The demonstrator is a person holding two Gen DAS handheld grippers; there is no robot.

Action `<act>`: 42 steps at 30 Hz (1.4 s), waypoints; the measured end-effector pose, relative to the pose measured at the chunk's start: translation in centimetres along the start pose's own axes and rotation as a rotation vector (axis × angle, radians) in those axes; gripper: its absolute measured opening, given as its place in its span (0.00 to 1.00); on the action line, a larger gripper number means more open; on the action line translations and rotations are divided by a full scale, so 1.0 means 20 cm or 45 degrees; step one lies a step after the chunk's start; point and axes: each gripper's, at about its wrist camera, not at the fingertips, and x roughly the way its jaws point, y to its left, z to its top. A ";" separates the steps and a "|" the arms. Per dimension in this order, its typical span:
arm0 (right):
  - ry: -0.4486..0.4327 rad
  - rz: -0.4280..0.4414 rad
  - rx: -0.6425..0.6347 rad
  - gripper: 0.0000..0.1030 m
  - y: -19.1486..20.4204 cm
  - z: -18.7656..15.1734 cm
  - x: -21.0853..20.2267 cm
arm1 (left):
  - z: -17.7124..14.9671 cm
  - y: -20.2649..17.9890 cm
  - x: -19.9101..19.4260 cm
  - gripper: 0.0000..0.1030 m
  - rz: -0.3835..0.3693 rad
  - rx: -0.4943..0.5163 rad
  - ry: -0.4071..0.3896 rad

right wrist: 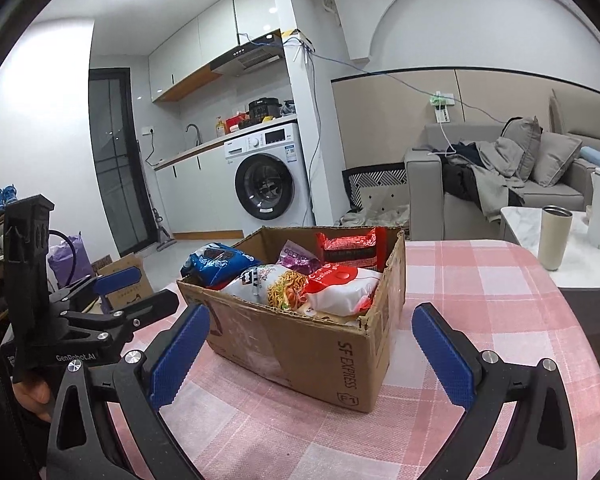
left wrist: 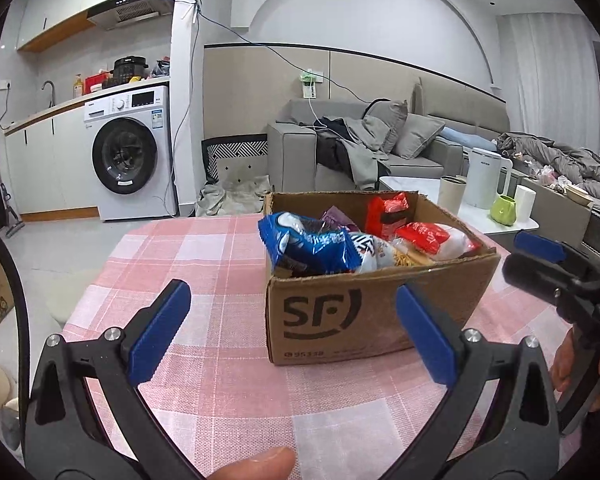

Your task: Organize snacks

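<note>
Right now the cardboard box of snacks sits on the pink checked desk, with a blue packet and red packets inside. Both grippers hover short of the box: the left gripper and right gripper each have jaws spread wide, holding nothing.

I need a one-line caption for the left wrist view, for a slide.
Open left gripper faces a cardboard box full of snack packets on a pink checked tablecloth.
</note>
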 end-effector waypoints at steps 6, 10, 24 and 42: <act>-0.023 -0.054 -0.049 1.00 0.01 -0.03 0.01 | -0.06 -0.02 0.03 0.99 0.027 0.033 -0.013; -0.024 -0.066 -0.093 1.00 0.03 -0.05 0.01 | -0.09 -0.05 0.05 0.99 0.023 0.057 -0.022; -0.039 -0.072 -0.082 1.00 0.02 -0.06 0.01 | -0.09 -0.05 0.06 0.99 0.017 0.038 -0.037; -0.040 -0.072 -0.082 1.00 0.02 -0.06 0.01 | -0.09 -0.04 0.05 0.99 0.016 0.025 -0.034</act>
